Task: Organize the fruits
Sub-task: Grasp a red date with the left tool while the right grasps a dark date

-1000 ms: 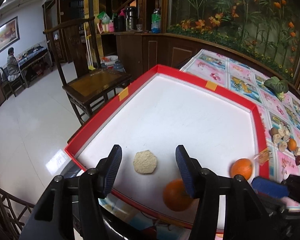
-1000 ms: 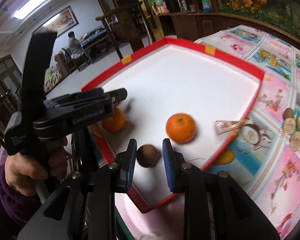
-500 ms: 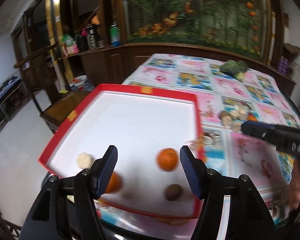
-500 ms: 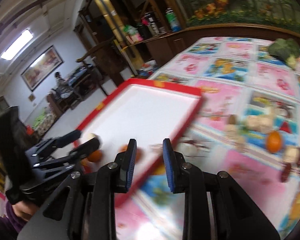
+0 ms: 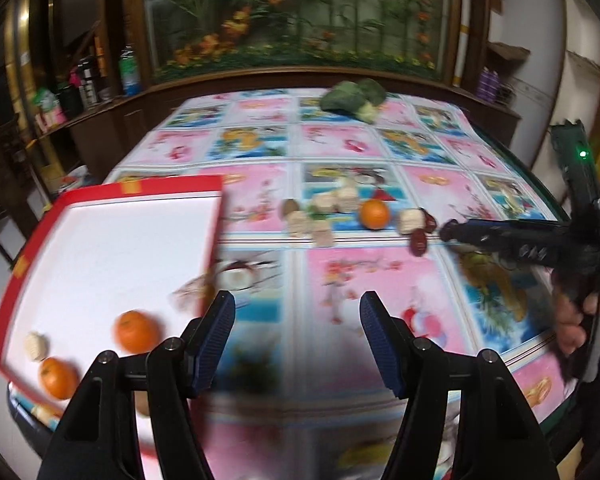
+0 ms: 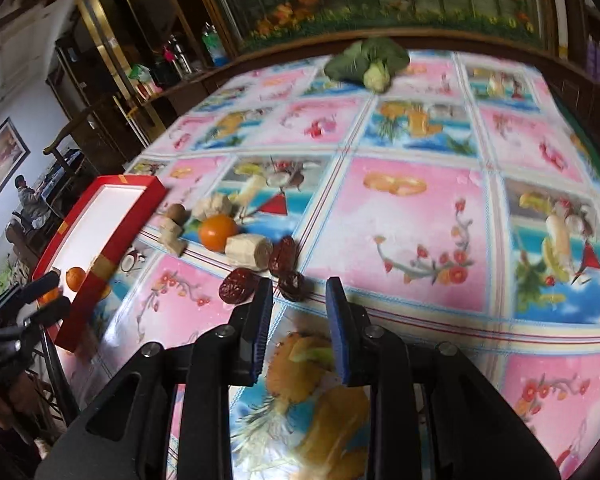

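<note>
Left gripper (image 5: 296, 338) is gaping wide, having just opened further, nothing between; right gripper (image 6: 298, 312) is sitting narrow, empty, over tablecloth (image 6: 400, 240). 2 oranges (image 5: 136, 331) are lying in red tray (image 5: 172, 187); 1 orange (image 6: 218, 232) outside. No legible writing.

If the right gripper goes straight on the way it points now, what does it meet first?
Most likely the dark red date lying just past the right gripper, in the gap between its fingers. Nothing lies between them, only the patterned tablecloth. Depth is unclear; pointing downward, it might meet the cloth first.
</note>
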{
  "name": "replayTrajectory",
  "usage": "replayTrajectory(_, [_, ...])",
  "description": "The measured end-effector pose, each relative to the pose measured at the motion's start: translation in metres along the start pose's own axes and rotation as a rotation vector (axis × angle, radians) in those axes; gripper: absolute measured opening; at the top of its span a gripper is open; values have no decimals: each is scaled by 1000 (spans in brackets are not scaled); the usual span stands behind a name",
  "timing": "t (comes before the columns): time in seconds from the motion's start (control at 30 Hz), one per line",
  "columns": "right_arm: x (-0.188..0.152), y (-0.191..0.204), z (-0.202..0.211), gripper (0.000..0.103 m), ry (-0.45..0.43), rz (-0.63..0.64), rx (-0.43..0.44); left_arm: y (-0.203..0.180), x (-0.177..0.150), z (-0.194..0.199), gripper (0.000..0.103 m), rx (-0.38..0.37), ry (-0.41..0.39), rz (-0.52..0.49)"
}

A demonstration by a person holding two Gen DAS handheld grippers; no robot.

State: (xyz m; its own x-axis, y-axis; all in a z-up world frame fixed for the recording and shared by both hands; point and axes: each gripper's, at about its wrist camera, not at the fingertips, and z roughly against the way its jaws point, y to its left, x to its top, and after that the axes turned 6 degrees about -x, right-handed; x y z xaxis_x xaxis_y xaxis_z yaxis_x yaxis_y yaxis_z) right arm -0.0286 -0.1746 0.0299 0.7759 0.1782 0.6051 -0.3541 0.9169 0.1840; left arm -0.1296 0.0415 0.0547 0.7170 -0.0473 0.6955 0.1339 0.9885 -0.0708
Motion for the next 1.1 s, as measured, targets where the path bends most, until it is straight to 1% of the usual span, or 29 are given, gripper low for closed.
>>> replayTrajectory(0.1, [-6,10,-4,29,-1,61,-65,-15,3,-12,65,-39,22,-24])
replayTrajectory(0.13, [-7,10,-6,29,6,60,-70,-18,3,-15,65,-50,28,-31])
replayTrajectory(0.2, [-5,8,-13,29,18,37,-66,-26,7,-23,65,-82,40,-47])
replayTrajectory(0.3, [-3,8,-17,29,8,33,-82,-36,13,-37,65,-109,70,-72])
replayTrajectory(0.43, [-2,10,-20,29,-5,32,-77,-47,19,-50,65,-148,93,-83])
replayTrajectory(0.47, [-2,10,-20,25,-8,30,-77,-50,20,-53,65,-158,99,-85])
replayTrajectory(0.5, [-1,9,-21,19,-5,24,-81,-53,22,-57,65,-166,106,-87])
replayTrajectory(0.57, [0,5,-19,20,-4,-7,-81,-57,24,-65,65,-169,118,-91])
replayTrajectory(0.63, [3,-5,-12,20,-19,-67,-60,-59,26,-73,64,-170,133,-86])
replayTrajectory(0.7, [5,-17,-3,20,-50,-147,-42,-61,28,-80,60,-174,141,-76])
replayTrajectory(0.73, [5,-23,0,20,-59,-179,-40,-62,29,-83,50,-173,147,-75])
replayTrajectory(0.77, [6,-27,2,19,-63,-206,-39,-64,30,-87,45,-171,156,-75])
replayTrajectory(0.83, [5,-37,5,19,-61,-263,-33,-66,31,-92,44,-171,157,-70])
replayTrajectory(0.9, [5,-41,6,19,-57,-289,-33,-70,34,-96,43,-156,149,-76])
replayTrajectory(0.97, [5,-43,8,19,-60,-305,-25,-72,36,-98,38,-153,146,-77])
replayTrajectory(1.03, [5,-42,10,19,-64,-304,-21,-76,38,-101,35,-146,140,-86])
replayTrajectory(1.1, [5,-42,10,20,-67,-305,-22,-78,37,-101,27,-132,125,-95])
